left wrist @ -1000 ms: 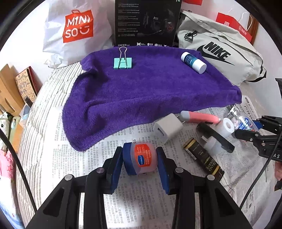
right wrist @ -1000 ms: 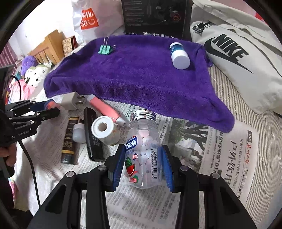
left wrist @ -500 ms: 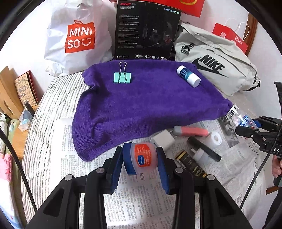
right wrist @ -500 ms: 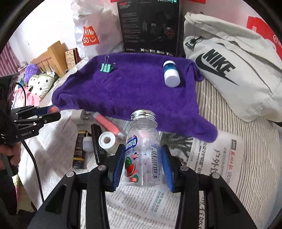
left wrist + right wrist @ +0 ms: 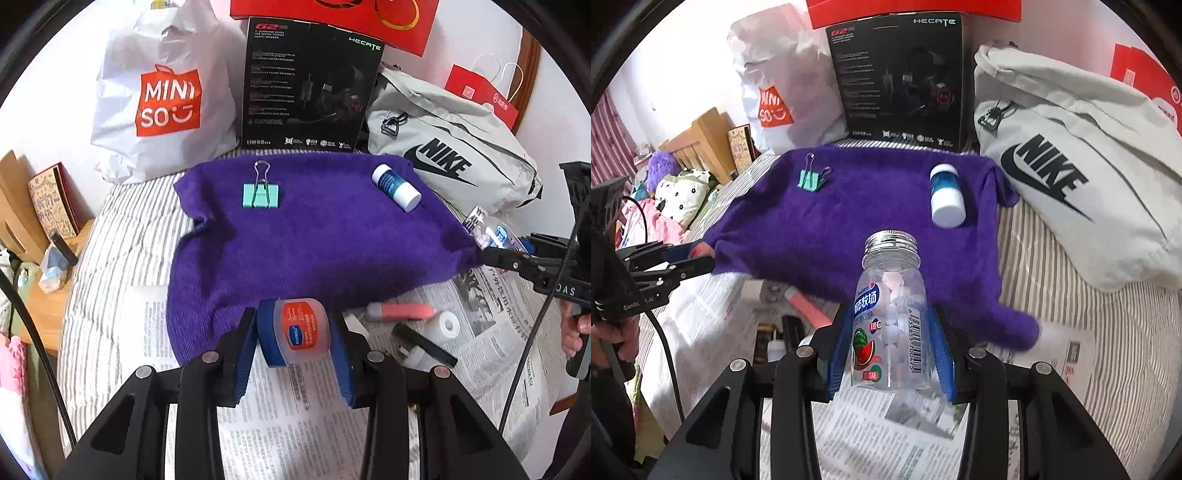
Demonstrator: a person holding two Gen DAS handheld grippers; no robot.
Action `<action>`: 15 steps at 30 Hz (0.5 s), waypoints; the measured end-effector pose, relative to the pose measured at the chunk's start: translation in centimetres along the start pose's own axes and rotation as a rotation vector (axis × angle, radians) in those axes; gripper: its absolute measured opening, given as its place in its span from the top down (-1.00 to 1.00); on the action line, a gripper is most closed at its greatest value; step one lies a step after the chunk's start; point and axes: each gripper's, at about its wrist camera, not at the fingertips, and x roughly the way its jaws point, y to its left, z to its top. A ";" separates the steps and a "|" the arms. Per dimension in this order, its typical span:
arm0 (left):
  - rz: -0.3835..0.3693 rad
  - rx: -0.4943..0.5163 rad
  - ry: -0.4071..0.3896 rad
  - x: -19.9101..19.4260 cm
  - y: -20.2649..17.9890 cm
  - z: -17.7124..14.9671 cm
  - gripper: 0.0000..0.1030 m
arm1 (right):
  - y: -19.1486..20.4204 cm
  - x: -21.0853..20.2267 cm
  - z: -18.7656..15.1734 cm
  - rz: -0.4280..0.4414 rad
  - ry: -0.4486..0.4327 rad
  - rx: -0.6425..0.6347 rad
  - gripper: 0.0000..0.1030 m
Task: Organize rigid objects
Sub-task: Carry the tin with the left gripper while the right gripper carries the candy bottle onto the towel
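Petroleum jelly jar held in left gripper jaws | candy bottle held in right gripper jaws | step: carrying both above newspaper | next: set down on purple towel, clear of binder clip and lip balm tube

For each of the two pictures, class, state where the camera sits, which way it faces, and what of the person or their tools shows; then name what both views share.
Left wrist: sits behind the left gripper, facing down over the small jar towards the purple towel; right gripper at right edge.
Right wrist: sits behind the right gripper, which holds the candy bottle, facing the same way; left gripper at left edge.
Shared: towel, binder clip, white-capped bottle.
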 end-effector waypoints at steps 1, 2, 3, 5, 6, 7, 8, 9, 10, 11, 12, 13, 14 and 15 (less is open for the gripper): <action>0.003 -0.001 -0.003 0.0 0.1 0.3 0.30 | -0.2 0.2 0.4 0.000 0.001 0.001 0.21; 0.002 -0.001 -0.004 0.1 0.2 0.6 0.30 | -0.3 0.3 0.7 -0.003 0.001 0.002 0.21; -0.002 -0.001 -0.006 0.2 0.3 0.9 0.30 | -0.6 0.6 1.2 -0.018 -0.001 0.003 0.21; -0.006 -0.006 -0.009 0.3 0.4 1.3 0.30 | -1.0 1.1 1.8 -0.025 0.005 0.005 0.21; -0.007 -0.004 -0.008 0.5 0.5 1.5 0.30 | -1.3 1.5 2.1 -0.030 0.007 0.007 0.21; -0.001 0.001 -0.009 0.7 0.5 1.9 0.30 | -1.6 1.9 2.5 -0.036 0.009 0.010 0.21; 0.003 0.003 -0.008 0.9 0.5 2.1 0.30 | -1.9 2.3 2.9 -0.036 0.014 0.010 0.21; 0.005 0.003 -0.007 1.2 0.6 2.4 0.30 | -2.1 2.7 3.2 -0.037 0.018 0.011 0.21; 0.004 0.003 -0.006 1.4 0.7 2.7 0.30 | -2.3 3.1 3.5 -0.040 0.024 0.011 0.21; 0.006 -0.002 -0.008 1.7 0.8 3.0 0.30 | -2.4 3.5 3.7 -0.043 0.031 0.010 0.21; 0.006 -0.006 -0.006 2.0 1.0 3.3 0.30 | -2.5 3.9 3.9 -0.046 0.036 0.008 0.21; 0.004 -0.006 -0.003 2.2 1.1 3.5 0.30 | -2.7 4.5 4.1 -0.049 0.043 0.006 0.21; 0.003 -0.008 -0.002 2.5 1.2 3.8 0.30 | -2.8 4.9 4.3 -0.050 0.047 0.006 0.21; 0.002 -0.011 -0.001 2.8 1.3 4.0 0.30 | -2.9 5.6 4.4 -0.049 0.059 0.002 0.21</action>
